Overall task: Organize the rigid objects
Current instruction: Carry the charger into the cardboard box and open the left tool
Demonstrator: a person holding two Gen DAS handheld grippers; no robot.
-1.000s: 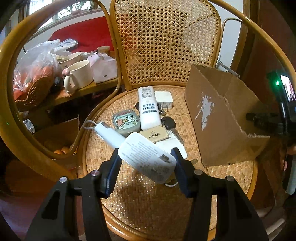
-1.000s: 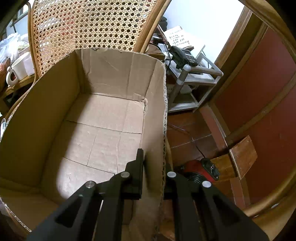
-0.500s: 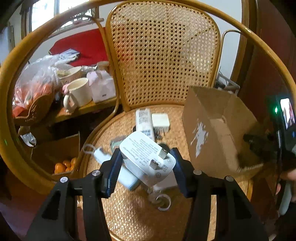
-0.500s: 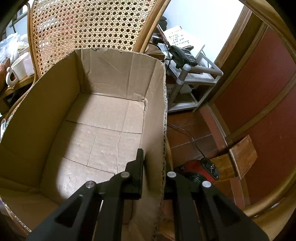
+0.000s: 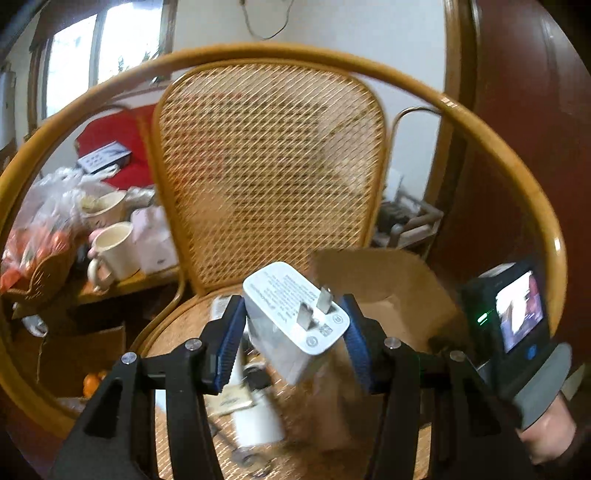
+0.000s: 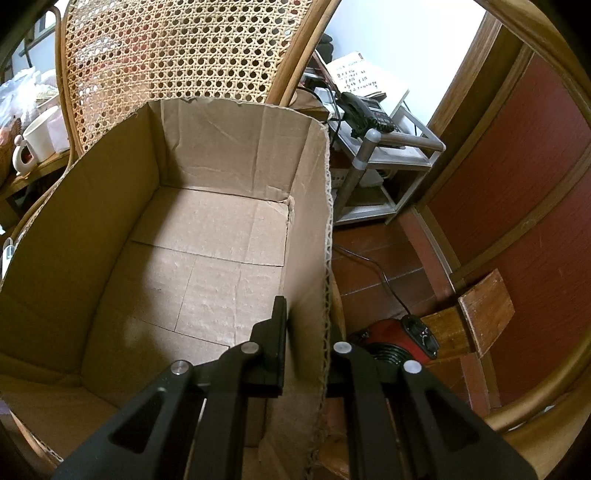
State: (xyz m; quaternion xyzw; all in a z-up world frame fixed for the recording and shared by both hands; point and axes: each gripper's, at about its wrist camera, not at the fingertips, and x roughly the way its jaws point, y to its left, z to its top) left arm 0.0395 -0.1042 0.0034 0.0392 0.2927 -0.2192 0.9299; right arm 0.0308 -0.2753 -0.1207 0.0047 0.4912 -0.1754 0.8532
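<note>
cane chair (image 5: 269, 155) behind; white two-pronged charger (image 5: 295, 314) in closing left claw (image 5: 293, 341); right claw (image 6: 306, 354) pinching cardboard box (image 6: 229, 162) wall

A cream mug (image 5: 117, 251) sits by bagged oranges (image 5: 35, 240) on a side table; a telephone (image 6: 365, 110) tops a metal stand.

Cane chair in a cluttered, daylit room

Daylight is coming through a window (image 5: 107, 59) at ten o'clock; a white wall (image 5: 332, 33) is standing behind the rattan chair (image 5: 266, 166), a side table (image 5: 122, 284) is sitting at nine, and a metal stand (image 6: 384, 158) is standing on the red-brown tile floor (image 6: 373, 266) at two.
</note>
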